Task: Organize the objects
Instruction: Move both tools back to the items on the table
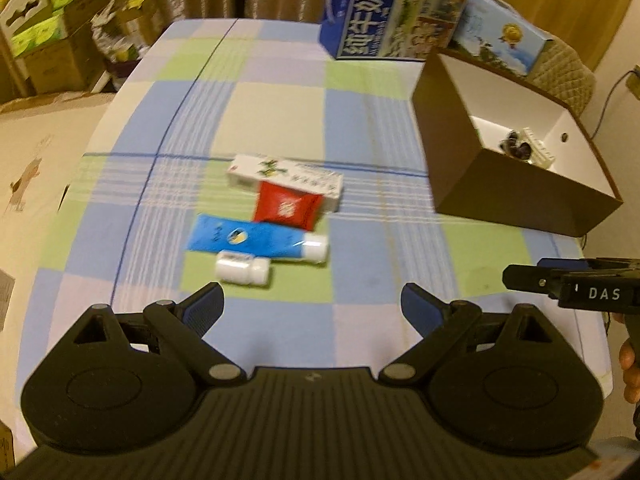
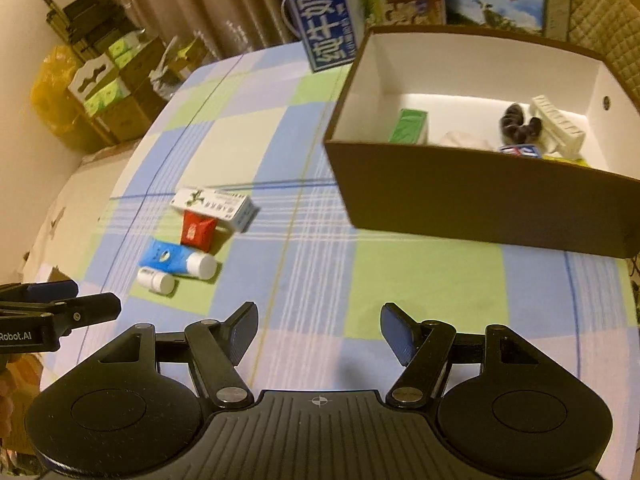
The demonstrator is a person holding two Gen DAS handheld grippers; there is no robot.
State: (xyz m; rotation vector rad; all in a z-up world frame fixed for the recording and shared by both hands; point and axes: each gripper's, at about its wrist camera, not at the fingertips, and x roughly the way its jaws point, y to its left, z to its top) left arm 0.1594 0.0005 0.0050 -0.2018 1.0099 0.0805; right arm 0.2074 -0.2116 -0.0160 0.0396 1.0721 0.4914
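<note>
Blur softens the print on the white carton (image 1: 285,178); the brown box (image 2: 480,196) wall hides its contents partly. Both grippers' fingers (image 1: 206,304) (image 2: 400,334) spread, empty.

Four loose items huddle on the checked cloth: a long white carton (image 1: 285,181) lying flat, a red sachet (image 1: 287,207) overlapping its near edge, a blue tube (image 1: 256,242) with a white cap just in front, and a small white bottle (image 1: 241,268) on its side (touching the tube). The brown box (image 2: 484,196), white inside, stands well apart, already holding several things.
</note>
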